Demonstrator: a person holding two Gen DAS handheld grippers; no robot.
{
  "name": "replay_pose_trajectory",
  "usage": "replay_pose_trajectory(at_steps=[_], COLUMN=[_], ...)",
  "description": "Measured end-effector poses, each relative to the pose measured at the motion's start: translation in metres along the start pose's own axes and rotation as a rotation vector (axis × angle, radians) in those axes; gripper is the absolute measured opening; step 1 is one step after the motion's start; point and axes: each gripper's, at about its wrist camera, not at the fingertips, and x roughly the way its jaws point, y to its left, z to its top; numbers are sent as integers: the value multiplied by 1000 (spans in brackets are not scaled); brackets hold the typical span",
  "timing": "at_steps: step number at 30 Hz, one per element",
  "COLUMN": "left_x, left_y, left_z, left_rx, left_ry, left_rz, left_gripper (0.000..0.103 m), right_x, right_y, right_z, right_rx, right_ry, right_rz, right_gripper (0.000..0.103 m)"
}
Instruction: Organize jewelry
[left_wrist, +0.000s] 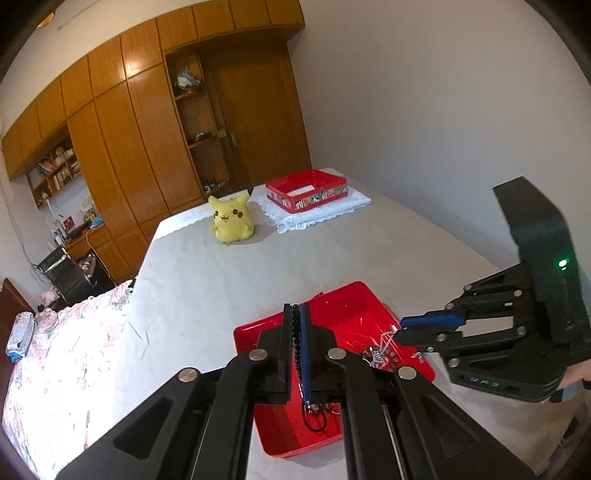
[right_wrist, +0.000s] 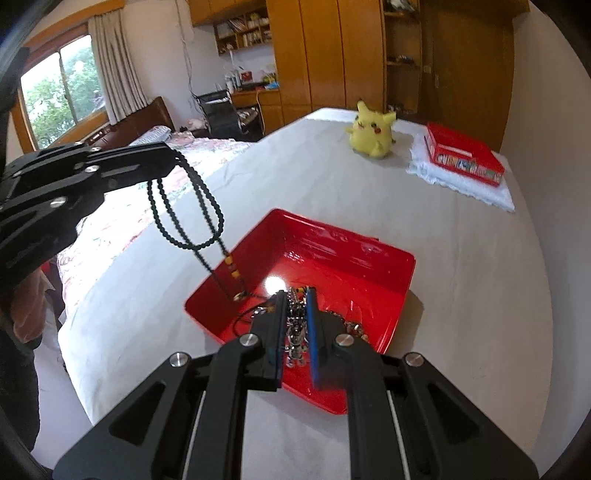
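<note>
A red tray (left_wrist: 343, 310) (right_wrist: 369, 258) lies on the grey bed cover and holds a heap of jewelry (left_wrist: 380, 356). My left gripper (left_wrist: 296, 314) (right_wrist: 173, 155) is shut on a black bead necklace (right_wrist: 207, 206), which hangs in loops down into the tray's left side. My right gripper (right_wrist: 295, 306) (left_wrist: 399, 328) is shut on a silver chain with a small metal figure charm (right_wrist: 295, 339), held just above the tray.
A second red box (left_wrist: 306, 190) (right_wrist: 465, 155) sits on a white lace cloth (right_wrist: 480, 184) at the far end. A yellow Pikachu plush (left_wrist: 231, 218) (right_wrist: 371, 131) stands next to it. Wooden wardrobes, a desk and a floral bed lie beyond.
</note>
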Motion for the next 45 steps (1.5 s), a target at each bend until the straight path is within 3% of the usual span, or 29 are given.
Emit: replay_pose_trajectory(at_steps=[12, 21, 25, 28, 34, 39, 45], left_x=[63, 105, 120, 128, 135, 119, 90], left_y=[1, -3, -5, -7, -3, -1, 1], left_z=[-22, -56, -70, -81, -95, -99, -108], left_rx=[-34, -65, -76, -83, -106, -121, -150], left_ry=[86, 155, 185, 200, 223, 193, 152], left_rz=[-26, -71, -95, -89, -92, -76, -68], left_gripper=[3, 3, 4, 23, 32, 61, 78], right_x=[72, 118, 129, 131, 119, 103, 78], right_y=[-18, -30, -31, -32, -38, -40, -34], right_z=[-16, -31, -37, -42, -45, -54, -68], right_rx=[55, 109, 116, 120, 137, 147, 144], right_ry=[108, 172, 191, 195, 167, 145, 101], right_rz=[-9, 1, 16, 16, 6, -9, -36], right_gripper=[8, 8, 13, 24, 25, 37, 65])
